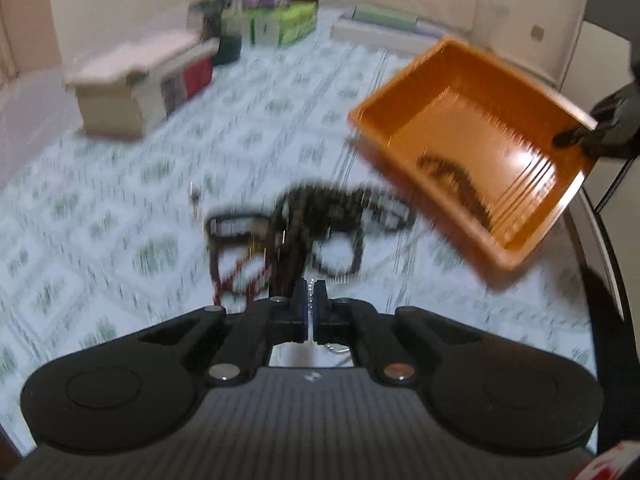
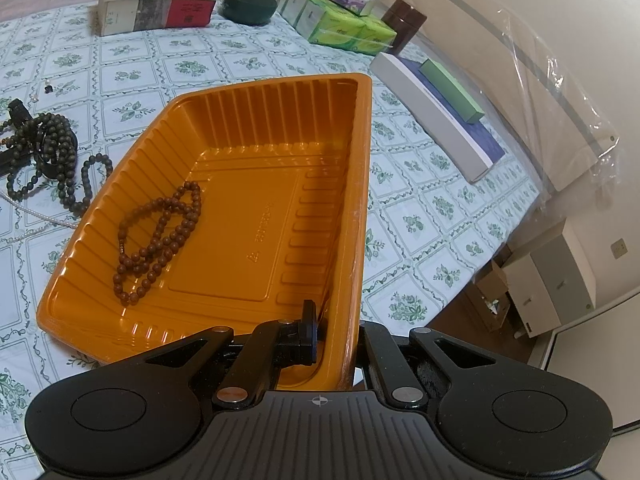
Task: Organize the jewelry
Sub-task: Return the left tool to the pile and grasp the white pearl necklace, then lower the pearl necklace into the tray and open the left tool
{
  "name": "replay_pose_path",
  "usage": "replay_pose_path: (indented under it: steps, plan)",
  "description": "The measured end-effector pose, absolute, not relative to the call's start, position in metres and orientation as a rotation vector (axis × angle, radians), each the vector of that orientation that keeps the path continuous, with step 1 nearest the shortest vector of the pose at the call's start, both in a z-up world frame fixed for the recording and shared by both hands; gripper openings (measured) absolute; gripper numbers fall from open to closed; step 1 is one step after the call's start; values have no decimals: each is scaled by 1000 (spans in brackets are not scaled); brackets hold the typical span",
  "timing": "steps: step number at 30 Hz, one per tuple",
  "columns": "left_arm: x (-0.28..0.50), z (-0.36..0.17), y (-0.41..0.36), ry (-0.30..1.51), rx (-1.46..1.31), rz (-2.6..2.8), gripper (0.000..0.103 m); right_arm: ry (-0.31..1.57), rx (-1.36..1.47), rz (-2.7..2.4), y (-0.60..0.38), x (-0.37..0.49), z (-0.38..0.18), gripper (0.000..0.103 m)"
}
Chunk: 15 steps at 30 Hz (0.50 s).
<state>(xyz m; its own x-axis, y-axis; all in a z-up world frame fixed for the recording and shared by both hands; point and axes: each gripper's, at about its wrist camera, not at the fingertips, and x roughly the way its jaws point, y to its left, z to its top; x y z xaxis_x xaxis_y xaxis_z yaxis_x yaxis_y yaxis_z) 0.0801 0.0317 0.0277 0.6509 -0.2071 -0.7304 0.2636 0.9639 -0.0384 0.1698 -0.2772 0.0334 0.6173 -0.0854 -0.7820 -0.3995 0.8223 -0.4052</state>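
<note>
Tangles are your main risk. Your left hand-held gripper [image 1: 310, 300] is clenched tight at the near edge of the heap of dark round-bead strands [image 1: 320, 208], and a thin pale chain of tiny links [image 1: 309, 289] seems to be pinched between its pads, though the blur makes that hard to confirm. That chain runs under and through the dark beads and a red bead strand [image 1: 240, 280], all lying on the floral-clothed counter [image 2: 420, 220]. If you lift it now, it may drag the whole heap along, or slip from so narrow a pinch.

Your right hand-held gripper [image 2: 338, 328] is grasping the near wall of the orange ribbed plastic tray [image 2: 260, 120], one finger inside and one outside. From the left wrist view the tray looks tipped, with its held side raised. A brown wooden-bead strand [image 2: 160, 240] lies loose on the tray floor toward the low side. Tip it further and that strand could slide over the rim. The thin wall may also flex or twist in a one-edge hold.

Swinging a trailing chain toward the tray risks catching its rim, and any loop left hanging outside could pull the rest back out.
</note>
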Motion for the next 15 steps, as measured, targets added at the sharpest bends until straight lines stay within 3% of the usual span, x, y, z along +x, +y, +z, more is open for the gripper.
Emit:
replay_pose_path:
  steps: [15]
  plan:
    - [118,148,-10,551,180,-396,1,898,-598,194,-277,170,34,4]
